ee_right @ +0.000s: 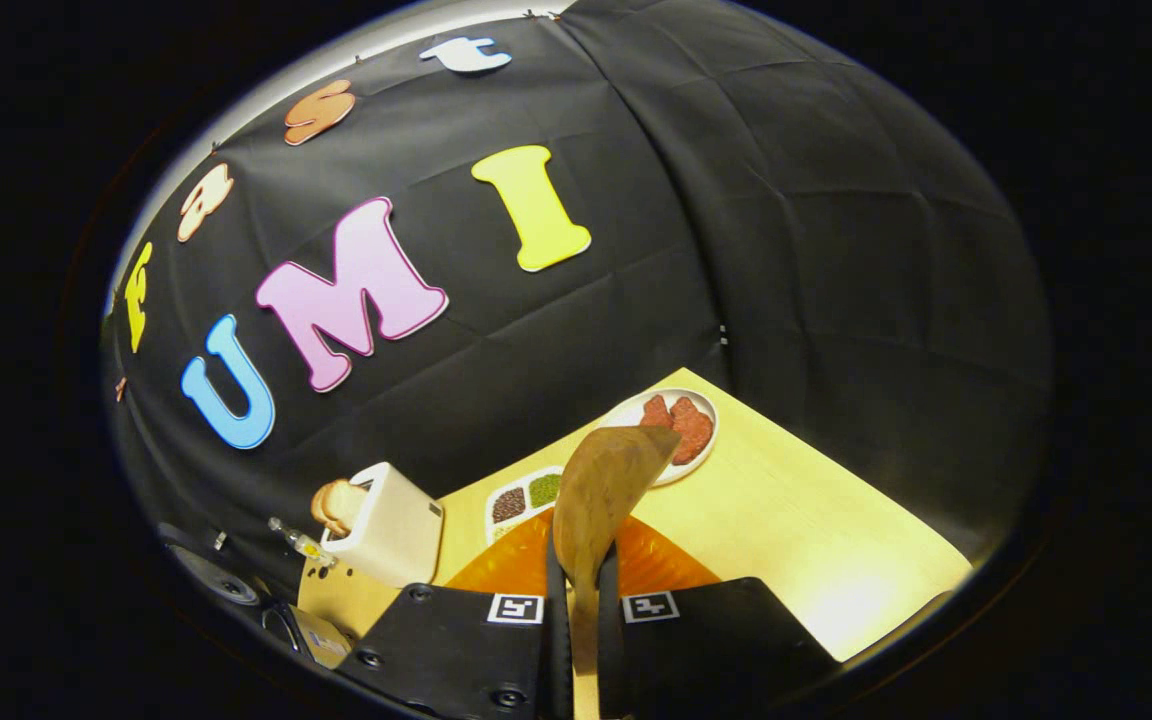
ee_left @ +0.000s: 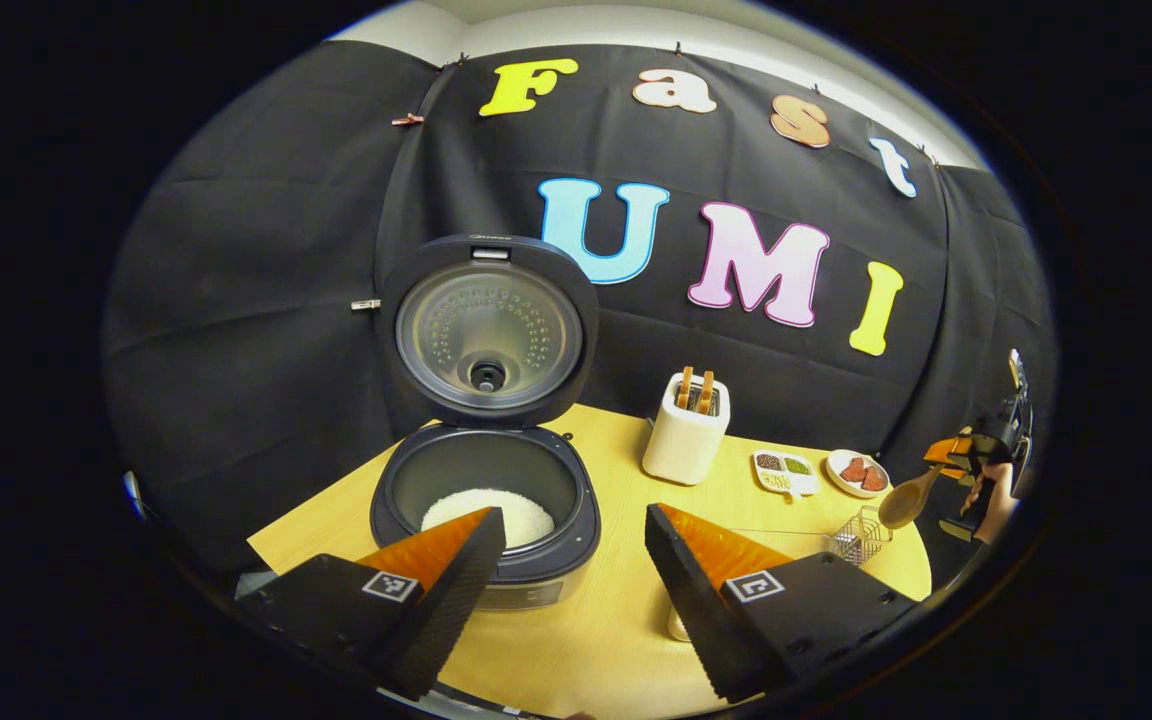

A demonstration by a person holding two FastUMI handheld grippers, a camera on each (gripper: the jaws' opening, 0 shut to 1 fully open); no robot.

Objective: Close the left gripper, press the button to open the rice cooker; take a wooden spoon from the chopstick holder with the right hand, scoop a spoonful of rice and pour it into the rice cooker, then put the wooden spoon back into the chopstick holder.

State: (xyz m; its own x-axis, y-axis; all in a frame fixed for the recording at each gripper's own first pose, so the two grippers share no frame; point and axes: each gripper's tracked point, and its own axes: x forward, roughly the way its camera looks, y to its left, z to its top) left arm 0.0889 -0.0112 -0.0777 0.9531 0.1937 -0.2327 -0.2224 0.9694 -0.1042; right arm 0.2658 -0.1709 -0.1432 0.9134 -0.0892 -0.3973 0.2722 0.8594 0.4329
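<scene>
In the left gripper view, the left gripper (ee_left: 576, 540) hung low over the near edge of the yellow table (ee_left: 616, 620), its two black, orange-faced fingers spread wide with nothing between them. Just beyond its left finger stood the rice cooker (ee_left: 484, 500), lid (ee_left: 488, 330) swung fully up and facing the camera, with a mound of white rice (ee_left: 516, 510) lying in the inner pot. A small wire basket (ee_left: 858, 537) sat past the other finger, toward the table's right edge.

Farther back, the white chopstick holder (ee_left: 686, 430) stood upright to the right of the cooker, wooden handles sticking out of its top. Beyond it lay a divided dish of grains (ee_left: 784, 472) and a small plate of red food (ee_left: 858, 472).

At the far right of that view, the right gripper (ee_left: 956, 455) was raised off the table's right side, carrying the wooden spoon (ee_left: 908, 498). In the right gripper view, the right gripper's fingers were pressed together on the spoon's handle, and the spoon ran straight out along the fingers, bowl end farthest away. The bowl (ee_right: 601, 480) was tipped on edge; whether it held rice could not be told.

By my reading, the coming move turned on this: the spoon's long axis pointed leftward and slightly down toward the table, and both the cooker and the chopstick holder lay to the left of the right gripper, the holder nearer. The right hand was the one placed to act; the left gripper sat closest to the cooker but idle.
</scene>
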